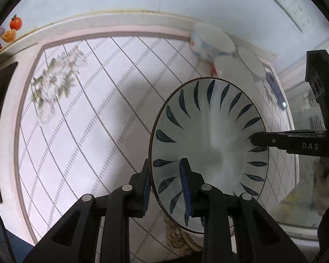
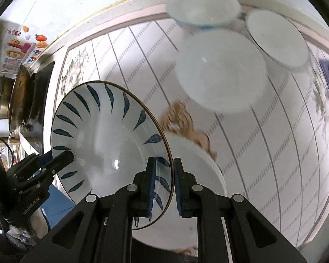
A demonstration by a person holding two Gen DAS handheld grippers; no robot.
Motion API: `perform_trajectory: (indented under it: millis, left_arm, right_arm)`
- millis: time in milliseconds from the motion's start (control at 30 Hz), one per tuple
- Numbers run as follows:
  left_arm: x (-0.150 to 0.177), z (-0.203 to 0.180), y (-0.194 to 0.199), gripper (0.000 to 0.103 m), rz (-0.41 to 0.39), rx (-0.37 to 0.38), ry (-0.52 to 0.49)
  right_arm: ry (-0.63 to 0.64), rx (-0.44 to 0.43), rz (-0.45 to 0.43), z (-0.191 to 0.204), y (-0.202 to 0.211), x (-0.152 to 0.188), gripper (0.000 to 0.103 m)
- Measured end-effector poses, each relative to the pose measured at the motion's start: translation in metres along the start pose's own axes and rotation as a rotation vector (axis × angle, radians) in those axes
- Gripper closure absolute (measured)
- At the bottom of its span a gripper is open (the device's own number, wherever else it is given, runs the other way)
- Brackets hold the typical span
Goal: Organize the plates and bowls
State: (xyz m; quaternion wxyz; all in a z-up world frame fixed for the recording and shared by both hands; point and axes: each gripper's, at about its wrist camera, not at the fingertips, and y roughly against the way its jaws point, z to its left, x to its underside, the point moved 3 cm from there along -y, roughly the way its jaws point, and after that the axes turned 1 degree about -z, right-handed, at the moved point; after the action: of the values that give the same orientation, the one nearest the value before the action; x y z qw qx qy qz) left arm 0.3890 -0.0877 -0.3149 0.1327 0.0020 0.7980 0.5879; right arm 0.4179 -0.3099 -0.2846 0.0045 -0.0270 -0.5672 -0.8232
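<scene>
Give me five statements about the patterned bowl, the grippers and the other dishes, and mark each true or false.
1. Both grippers grip the rim of the blue-leaf bowl. True.
2. The left gripper holds nothing. False: its fingers straddle the bowl's rim.
3. Plain white bowls sit farther back on the table. True.
4. The leaf bowl is filled with food. False: its inside is bare.
5. The right gripper has one finger inside the bowl and one outside. True.
</scene>
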Motion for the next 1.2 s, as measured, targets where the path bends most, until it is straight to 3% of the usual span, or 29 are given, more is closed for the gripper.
perform_trajectory:
  millis: [267,1200]
  left_arm:
    - [0.023,-0.023,-0.027,0.081,0.044,-0.026,-0.030]
    - [0.035,-0.032,-0.061,0.080,0.060,-0.113,0.013]
  right_arm:
    - [-0.035,0.001,0.019,-0.025,-0.016,0.046,0.085]
    - [-0.017,0.007,0.053,-0.033,-0.059,0.056,0.085]
